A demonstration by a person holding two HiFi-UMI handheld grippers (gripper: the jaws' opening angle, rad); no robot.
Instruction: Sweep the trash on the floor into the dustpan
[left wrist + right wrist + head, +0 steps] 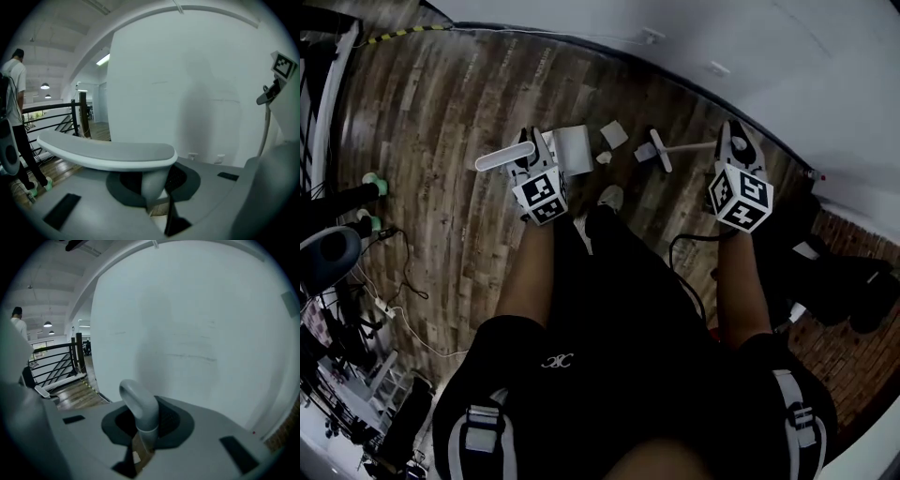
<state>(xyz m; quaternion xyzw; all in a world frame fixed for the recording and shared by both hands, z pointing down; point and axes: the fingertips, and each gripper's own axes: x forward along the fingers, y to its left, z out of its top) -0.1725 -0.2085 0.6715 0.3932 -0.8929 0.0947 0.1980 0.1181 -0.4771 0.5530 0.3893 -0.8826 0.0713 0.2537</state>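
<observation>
In the head view my left gripper (534, 157) is shut on the upright handle (504, 157) of a white dustpan (573, 147) that stands on the wooden floor. My right gripper (733, 147) is shut on the thin handle of a small white broom (659, 150), whose head rests on the floor. White paper scraps (613, 134) lie between the dustpan and the broom head. In the left gripper view the dustpan's flat grip (108, 152) crosses above the closed jaws of the left gripper (157, 197). In the right gripper view the broom's curved grey handle end (139, 406) rises from the right gripper (143, 439).
A white wall with a dark baseboard (694, 84) runs just beyond the trash. Green-footed stands (375, 185), cables and a power strip (386, 307) are at the left. A black bag (839, 281) sits on the brick floor at the right. A person (16, 93) stands far off by a railing (51, 108).
</observation>
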